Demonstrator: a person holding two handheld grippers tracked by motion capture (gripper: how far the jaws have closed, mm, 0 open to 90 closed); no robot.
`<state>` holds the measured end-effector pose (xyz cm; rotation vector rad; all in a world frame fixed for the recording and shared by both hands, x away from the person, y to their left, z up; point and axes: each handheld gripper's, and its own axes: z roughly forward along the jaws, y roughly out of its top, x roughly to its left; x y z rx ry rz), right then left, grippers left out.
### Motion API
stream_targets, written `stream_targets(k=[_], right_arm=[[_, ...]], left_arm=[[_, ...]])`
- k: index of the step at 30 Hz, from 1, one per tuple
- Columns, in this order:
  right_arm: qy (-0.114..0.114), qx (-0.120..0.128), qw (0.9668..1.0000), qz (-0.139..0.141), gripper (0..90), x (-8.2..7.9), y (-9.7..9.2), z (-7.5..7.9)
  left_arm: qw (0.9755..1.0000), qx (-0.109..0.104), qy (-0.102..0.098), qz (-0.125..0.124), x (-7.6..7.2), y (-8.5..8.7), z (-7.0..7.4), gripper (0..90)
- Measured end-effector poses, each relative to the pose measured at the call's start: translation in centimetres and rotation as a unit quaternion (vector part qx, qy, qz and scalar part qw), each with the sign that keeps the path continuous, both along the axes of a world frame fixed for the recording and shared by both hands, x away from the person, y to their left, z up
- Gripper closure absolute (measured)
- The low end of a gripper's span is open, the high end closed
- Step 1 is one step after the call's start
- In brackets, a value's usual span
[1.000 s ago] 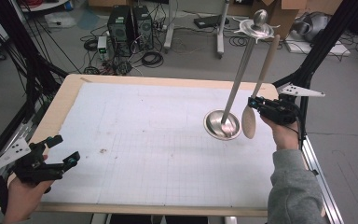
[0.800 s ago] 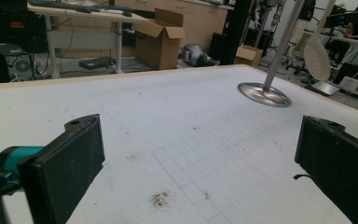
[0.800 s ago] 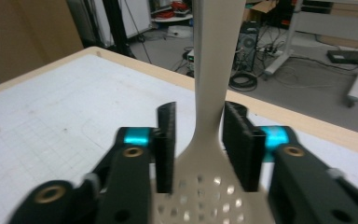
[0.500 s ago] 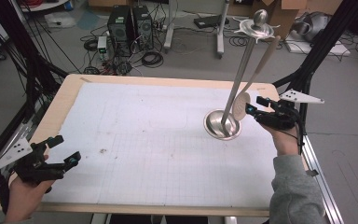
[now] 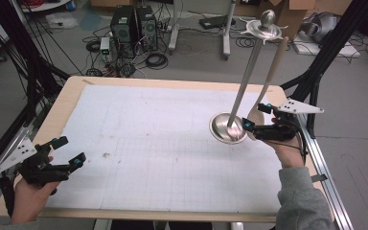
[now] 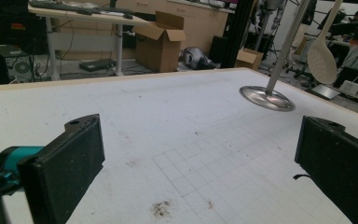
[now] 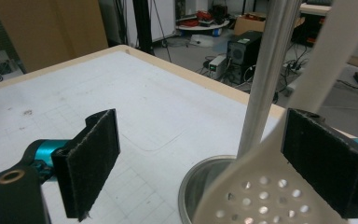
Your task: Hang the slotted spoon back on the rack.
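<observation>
The left gripper (image 5: 64, 152) sits at the near left corner of the table (image 5: 67, 103), jaws spread wide with nothing between them. Across at the right edge, the right gripper (image 5: 259, 119) has just been opening its jaws, and they now stand wide. The slotted spoon (image 7: 256, 196) is still between them, its bowl close to one pad, but no longer pinched. The spoon hangs from the top of a metal stand (image 5: 230, 128), its perforated bowl low beside the stand's round base. It looks like light, stiff plastic, smooth enough to slip, and free to swing on its hook. The flat handle just above the bowl seems the surest place to grip. The stand's post (image 5: 247, 79) rises behind.
</observation>
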<state>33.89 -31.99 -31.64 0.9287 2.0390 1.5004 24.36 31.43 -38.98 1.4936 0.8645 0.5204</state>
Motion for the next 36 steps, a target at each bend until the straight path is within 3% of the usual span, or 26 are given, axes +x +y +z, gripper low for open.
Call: stream_targets(k=[8,19,25,36], right_arm=[[-0.009,0.020,0.9998,0.001,10.5,-1.2,-0.3,-0.5],[-0.007,0.022,0.9996,0.018,10.5,-2.6,-0.5,-2.4],[-0.010,0.034,0.9993,0.009,10.5,-3.4,-0.7,-3.0],[-0.004,0.033,0.9994,-0.011,10.4,-4.8,-1.3,-5.1]], left_arm=[[1.0000,-0.004,-0.005,0.005,0.0,0.1,0.0,1.8],[0.9999,-0.007,-0.011,0.010,0.1,0.2,0.1,1.8],[0.9999,-0.006,-0.011,0.009,0.0,0.1,0.0,1.8],[0.9999,-0.002,-0.013,0.011,-0.1,0.1,0.0,1.8]])
